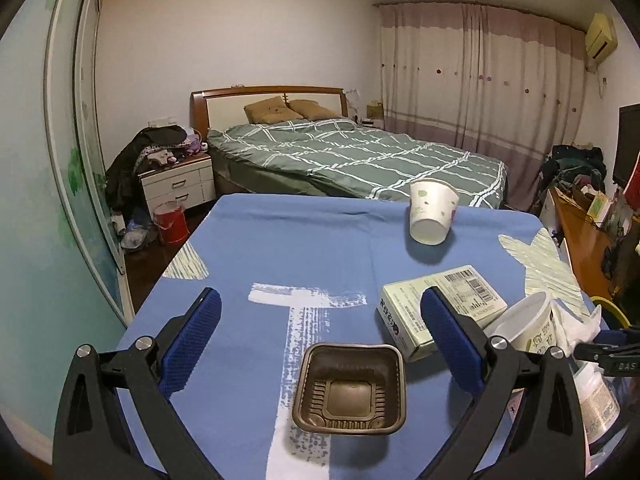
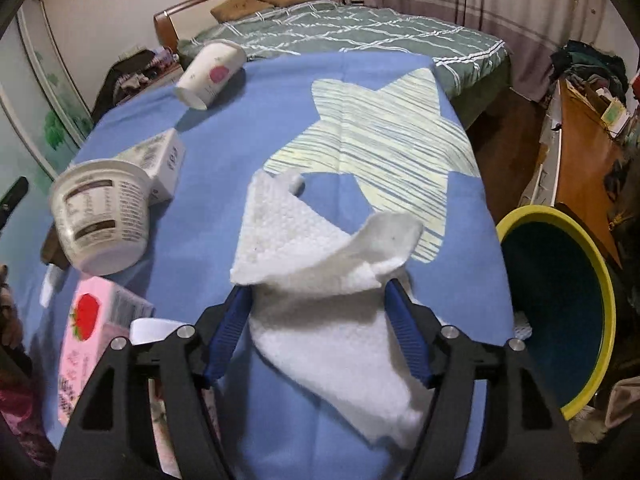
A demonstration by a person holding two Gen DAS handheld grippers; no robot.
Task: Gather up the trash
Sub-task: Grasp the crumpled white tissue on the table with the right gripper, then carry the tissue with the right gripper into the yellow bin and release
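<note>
looking down the left gripper, its blue pads are spread wide apart w/ nothing clamped; the brown plastic tray sits low between the two arms, upright on the blue tablecloth, not touching either pad afaict. just right of the tray is a pale green box w/ a barcode label, partly behind the right-hand pad. further back a paper cup lies on its side near the far edge of the table, base toward the camera. at the right edge there's a white tub tipped over, w/ a bit of white tissue next to it and the tip of the other tool poking in. on the right wrist view, the right gripper has its jaws apart too, and the white paper towel is draped between and over them; it's crumpled, one corner folded up, the rest hanging down toward the camera. can't tell if a pad actually presses on it, looks loose tbh. left of that: the tub on its side showing its label, the green box behind it touching the tub, and a pink carton w/ a strawberry on it close to the camera. a trash bin w/ a yellow rim and dark inside stands on the floor just beside the table's right edge. bed in the background.
</note>
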